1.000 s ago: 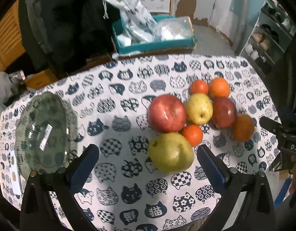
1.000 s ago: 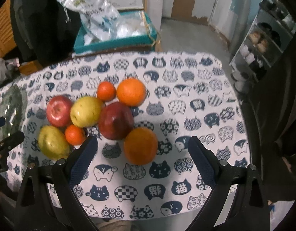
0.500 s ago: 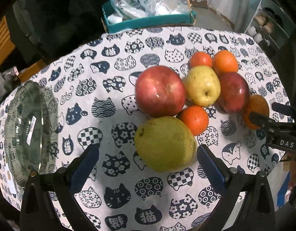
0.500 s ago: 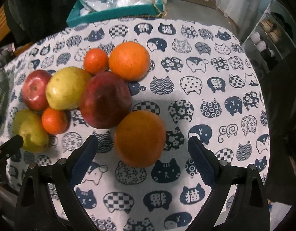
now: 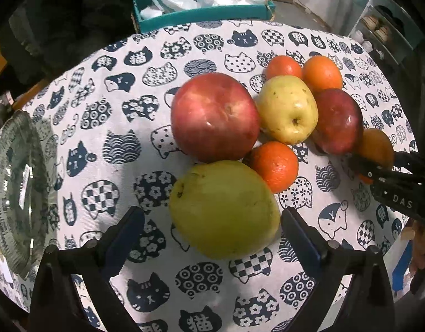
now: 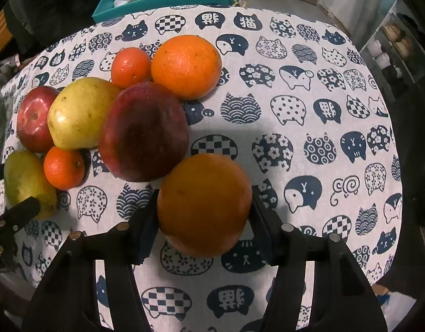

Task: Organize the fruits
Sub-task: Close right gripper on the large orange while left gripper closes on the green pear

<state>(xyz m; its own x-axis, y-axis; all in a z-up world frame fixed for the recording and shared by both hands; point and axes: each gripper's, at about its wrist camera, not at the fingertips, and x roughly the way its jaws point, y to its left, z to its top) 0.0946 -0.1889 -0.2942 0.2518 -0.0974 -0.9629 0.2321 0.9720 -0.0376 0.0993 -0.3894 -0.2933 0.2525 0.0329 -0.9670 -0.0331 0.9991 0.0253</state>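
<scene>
Clamping is complete on the right side: the right gripper [image 6: 204, 207] has its 2 pads pressed against the flanks of the large orange [image 6: 204, 204], which rests on the cat-print tablecloth [image 6: 309, 88], apparently touching the dark red apple [image 6: 143, 131]. The left gripper [image 5: 212, 221] straddles the green pear [image 5: 223, 210]; its jaws are closing, the pear sits between them, and a gap shows at each pad, so no grip exists yet.

Remaining fruit sits clustered: a red apple [image 5: 215, 116], a yellow apple [image 5: 288, 108], a small tangerine [image 5: 274, 164] and 2 more oranges behind. The glass plate [image 5: 7, 193], the likely destination (a judgement only), lies well apart at the left edge of the left wrist view.

Risks noted:
1. The orange is round and smooth-skinned; pads seated below its widest line could squeeze it upward and out on lifting.
2. The pear appears to touch the tangerine and red apple; closing or lifting off-centre could nudge either and set the cluster rolling toward the table edge.
3. Both grippers work close together; simultaneous lifts could bring them into collision.
</scene>
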